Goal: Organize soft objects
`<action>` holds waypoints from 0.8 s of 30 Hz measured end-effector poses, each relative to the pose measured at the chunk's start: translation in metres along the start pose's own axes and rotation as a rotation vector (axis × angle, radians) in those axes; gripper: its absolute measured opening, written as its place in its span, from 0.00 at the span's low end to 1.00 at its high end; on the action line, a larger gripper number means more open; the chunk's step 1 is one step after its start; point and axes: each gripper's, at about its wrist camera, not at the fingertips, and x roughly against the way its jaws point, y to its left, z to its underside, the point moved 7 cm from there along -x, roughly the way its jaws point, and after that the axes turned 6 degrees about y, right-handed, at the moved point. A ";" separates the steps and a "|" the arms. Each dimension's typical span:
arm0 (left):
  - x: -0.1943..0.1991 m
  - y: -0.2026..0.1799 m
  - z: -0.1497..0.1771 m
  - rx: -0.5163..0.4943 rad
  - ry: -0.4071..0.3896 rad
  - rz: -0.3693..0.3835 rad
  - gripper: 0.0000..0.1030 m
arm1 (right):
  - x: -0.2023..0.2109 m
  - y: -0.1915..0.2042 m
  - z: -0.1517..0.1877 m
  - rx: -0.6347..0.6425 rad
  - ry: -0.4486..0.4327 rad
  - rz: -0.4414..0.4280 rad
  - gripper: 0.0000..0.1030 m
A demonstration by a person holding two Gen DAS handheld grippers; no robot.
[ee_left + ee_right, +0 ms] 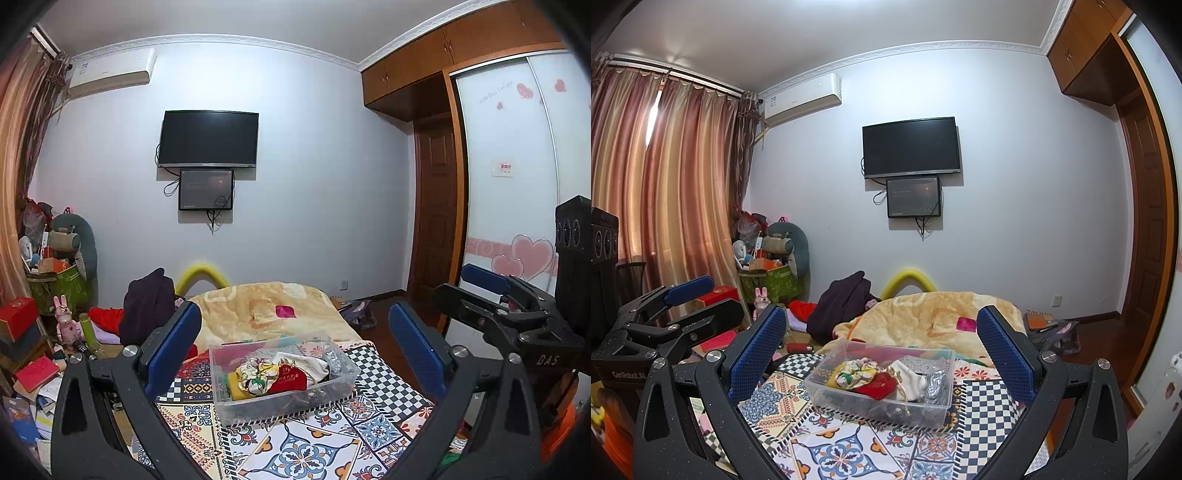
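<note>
A clear plastic bin (pixel 258 404) (pixel 879 408) stands on a patterned cloth (pixel 303 450) (pixel 831 450) on the bed. Inside it lie a floral scrunchie (pixel 255 373) (pixel 855 373), a red pouch (pixel 288 376) (pixel 877 384), a white cloth (pixel 310 363) (pixel 908 376), a silver sequined piece (pixel 334 358) (pixel 936 384) and a yellow item (pixel 234 387). My left gripper (pixel 295 350) (pixel 701 301) hovers open just short of the bin, nothing between its blue pads. My right gripper (pixel 882 354) (pixel 476 291) is open too, beside the left one and equally empty.
Beyond the bin a beige blanket (pixel 258 306) (pixel 923 314) covers the bed. A dark garment pile (pixel 147 310) and cluttered boxes with a pink rabbit figure (pixel 66 321) sit at the left. A backpack (pixel 360 314) lies on the floor right of the bed, near the wardrobe (pixel 517 184).
</note>
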 end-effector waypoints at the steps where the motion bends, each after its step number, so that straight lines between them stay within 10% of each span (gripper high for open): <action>1: 0.000 0.000 0.000 0.001 0.000 0.000 1.00 | 0.000 0.000 0.000 0.000 0.000 0.001 1.00; 24: 0.000 -0.003 0.000 0.010 0.009 0.012 1.00 | -0.002 -0.003 -0.001 0.009 0.005 0.007 1.00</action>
